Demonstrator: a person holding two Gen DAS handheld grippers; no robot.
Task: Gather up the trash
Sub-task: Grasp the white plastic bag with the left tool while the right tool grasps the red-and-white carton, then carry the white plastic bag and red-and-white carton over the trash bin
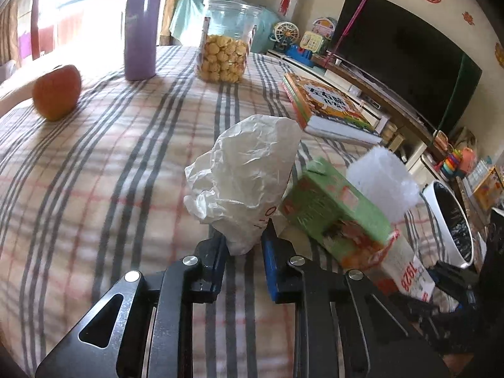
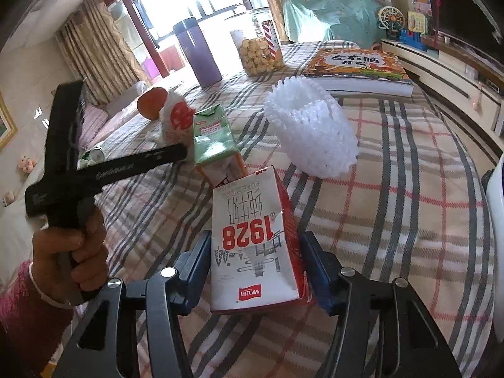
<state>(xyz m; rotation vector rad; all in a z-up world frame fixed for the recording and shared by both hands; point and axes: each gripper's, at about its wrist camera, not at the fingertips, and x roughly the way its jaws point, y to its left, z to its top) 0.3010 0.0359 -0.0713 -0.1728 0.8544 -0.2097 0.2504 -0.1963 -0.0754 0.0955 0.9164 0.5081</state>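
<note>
A plaid cloth (image 1: 94, 173) of grey and pink stripes covers the bench, which stands in a sunlit living room with curtains, a dark television (image 1: 406, 53) and a toy shelf. On it stand a purple flask (image 1: 141, 28) and a biscuit jar (image 1: 225, 44), with an orange fruit (image 1: 56, 93) and a picture book (image 1: 330, 107) nearby. The left tool (image 1: 244, 245), angled downward, has pinched a crumpled white paper bag (image 1: 245, 173) between its narrow jaws. The right tool (image 2: 255, 267), likewise tilted down, clamps a white milk carton (image 2: 252, 245) marked 1928. Just beyond lie a green carton (image 2: 214, 138) and a white foam net (image 2: 312, 132). A white bin (image 1: 450, 220) stands off the bench edge.
</note>
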